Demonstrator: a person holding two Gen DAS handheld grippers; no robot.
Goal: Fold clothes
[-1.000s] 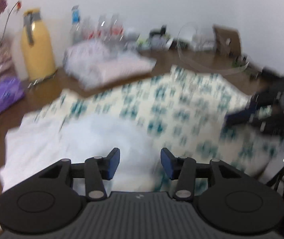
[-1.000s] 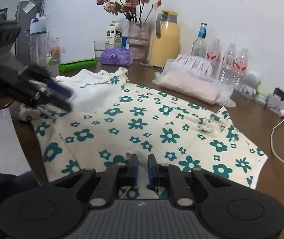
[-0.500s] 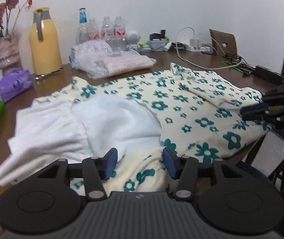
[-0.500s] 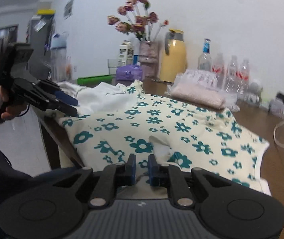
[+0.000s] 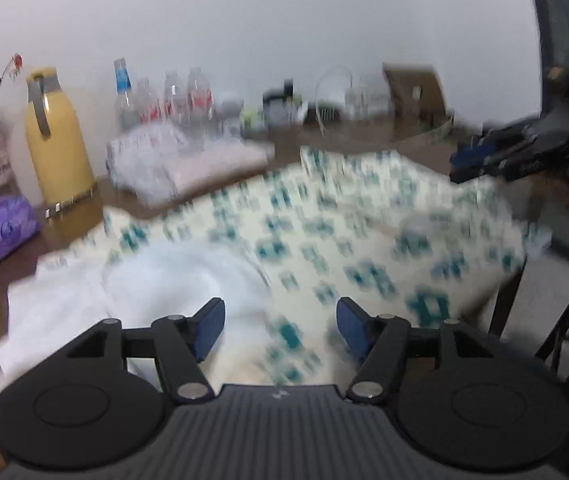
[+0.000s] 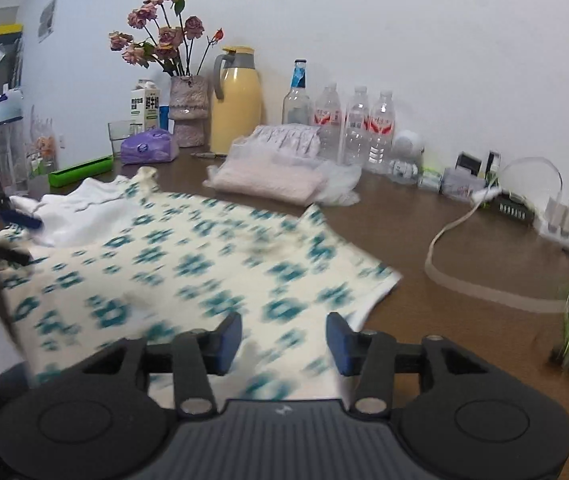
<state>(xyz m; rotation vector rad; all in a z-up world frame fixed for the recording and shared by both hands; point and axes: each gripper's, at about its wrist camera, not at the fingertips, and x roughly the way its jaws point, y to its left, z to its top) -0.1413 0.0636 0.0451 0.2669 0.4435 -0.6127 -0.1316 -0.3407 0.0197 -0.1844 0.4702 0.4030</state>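
A cream garment with teal flowers (image 6: 188, 264) lies spread on the brown table (image 6: 464, 256), its white inner side (image 6: 80, 212) turned up at the left end; it also shows, blurred, in the left wrist view (image 5: 324, 240). My right gripper (image 6: 283, 340) is open and empty above the garment's near right edge. My left gripper (image 5: 280, 326) is open and empty above the garment's near left part, by the white fabric (image 5: 156, 280). In the left wrist view the right gripper (image 5: 484, 156) hangs at the far right. In the right wrist view the left gripper's fingertips (image 6: 20, 220) show at the left edge.
Along the wall stand a yellow jug (image 6: 236, 100), a vase of flowers (image 6: 188, 112), a milk carton (image 6: 145, 104), water bottles (image 6: 358, 128) and a bagged pink cloth (image 6: 272, 176). A purple pack (image 6: 148, 152), a green box (image 6: 80, 170) and cables (image 6: 456, 224) lie on the table.
My right gripper has opened and let go of the garment's edge, and the garment has dropped back on the table. My left gripper has opened wider. Both views are blurred by motion.
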